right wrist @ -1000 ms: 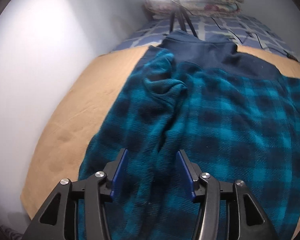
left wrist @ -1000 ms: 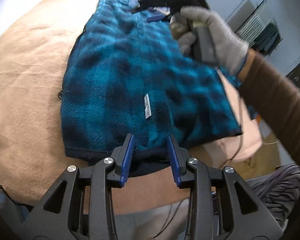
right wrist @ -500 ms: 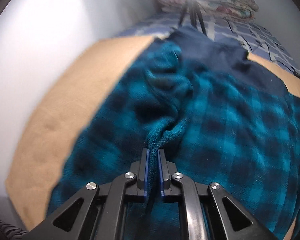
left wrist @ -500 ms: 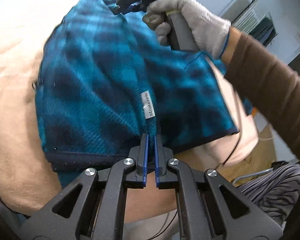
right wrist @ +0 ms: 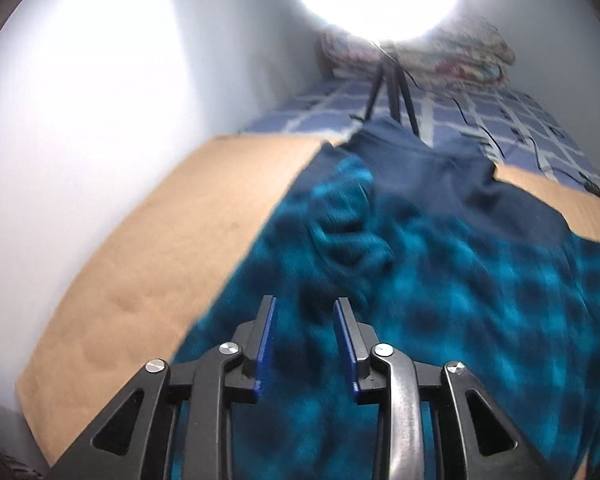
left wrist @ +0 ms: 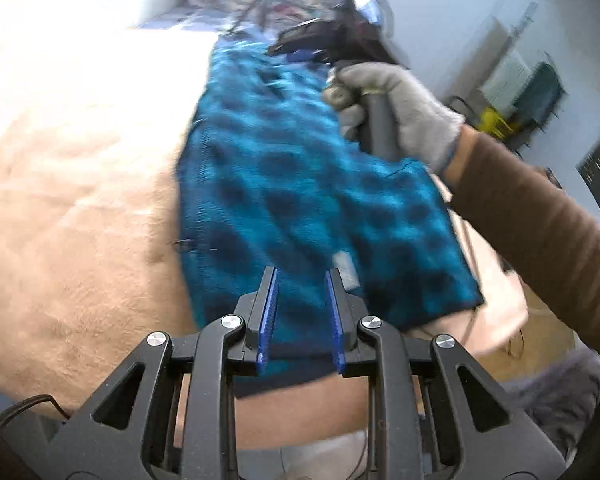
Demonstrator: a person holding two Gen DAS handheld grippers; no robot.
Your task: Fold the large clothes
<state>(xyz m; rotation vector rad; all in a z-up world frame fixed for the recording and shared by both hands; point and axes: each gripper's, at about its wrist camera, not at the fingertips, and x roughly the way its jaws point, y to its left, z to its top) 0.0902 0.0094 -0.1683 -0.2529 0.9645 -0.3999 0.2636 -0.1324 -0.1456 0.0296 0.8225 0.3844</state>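
A teal and black plaid fleece garment (left wrist: pixel 300 184) lies spread on a tan blanket (left wrist: pixel 80 200), with a dark navy part (right wrist: pixel 440 176) at its far end. My left gripper (left wrist: pixel 301 300) is open over the garment's near hem, holding nothing. A white label (left wrist: pixel 346 270) shows just beyond its right finger. My right gripper (right wrist: pixel 305 332) is open just above the plaid fabric (right wrist: pixel 460 300), holding nothing. It also shows in the left wrist view (left wrist: pixel 324 40), held by a gloved hand (left wrist: pixel 396 120) at the far end.
A tripod (right wrist: pixel 392 88) stands beyond the garment on a blue checked bedspread (right wrist: pixel 460 116), with folded quilts (right wrist: pixel 420 56) behind it. A white wall (right wrist: pixel 100 100) runs along the left. The person's brown sleeve (left wrist: pixel 540 232) crosses the right side. A bright lamp glares overhead.
Both grippers were shut on pinched folds of the fleece half a second ago and have now opened and let go. The fabric has dropped flat; both views are motion-blurred.
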